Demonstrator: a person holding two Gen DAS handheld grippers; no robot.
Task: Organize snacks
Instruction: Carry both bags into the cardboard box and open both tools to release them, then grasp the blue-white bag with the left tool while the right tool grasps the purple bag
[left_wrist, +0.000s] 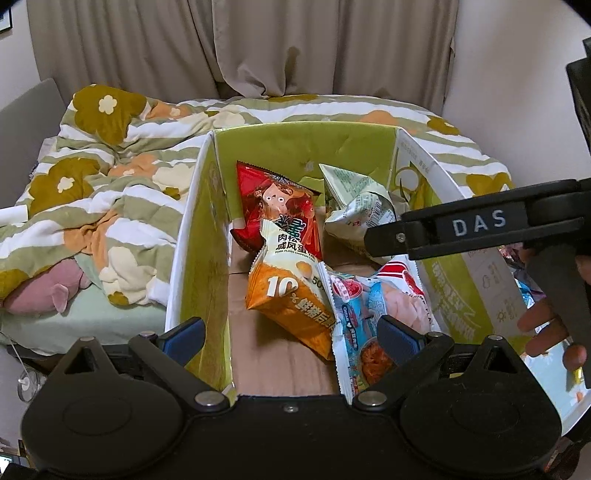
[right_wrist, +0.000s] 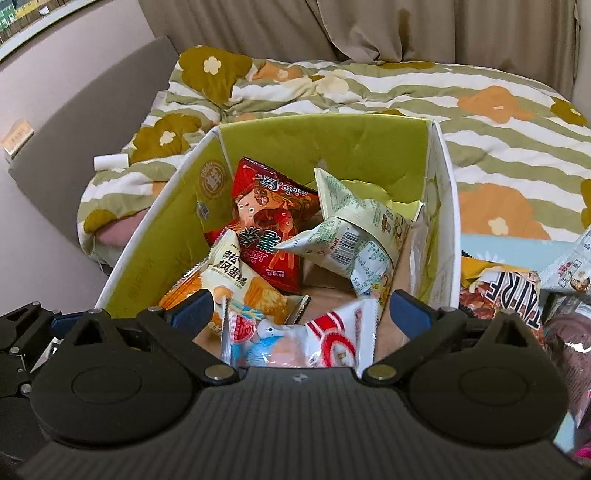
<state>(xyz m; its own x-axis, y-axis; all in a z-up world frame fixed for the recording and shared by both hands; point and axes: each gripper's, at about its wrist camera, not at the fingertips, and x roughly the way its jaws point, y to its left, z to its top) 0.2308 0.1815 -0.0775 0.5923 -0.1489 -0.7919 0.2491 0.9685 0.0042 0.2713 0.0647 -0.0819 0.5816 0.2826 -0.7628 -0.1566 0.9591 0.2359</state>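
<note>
1. Both grippers are hovering over an open green-lined box (left_wrist: 369, 147) sitting at the foot of a bed (left_wrist: 110, 177); the left gripper (left_wrist: 291, 334) and the right gripper (right_wrist: 303, 308) are each holding their blue-padded fingers (left_wrist: 184, 338) spread wide, gripping nothing.

2. Five snack packets are lying loose in the box: a red bag (right_wrist: 273, 221) leaning toward the far wall, a pale green bag (right_wrist: 351, 236) to its right, an orange cake pack (left_wrist: 291, 295) nearer the middle, and a red-white pack (right_wrist: 340, 339) over a blue one (right_wrist: 262, 347) by the near wall, just under the right gripper.

3. More packets (right_wrist: 498, 291) are waiting outside the box, beyond its right wall.

4. The packets are looking light, air-puffed and slick, with crinkly film likely to slide between pads; the contents may crush under a hard squeeze.

5. A hold on a flat crimped seam or a corner looks safest, and the serrated top edge of the cake pack is standing up within easy reach.
</note>
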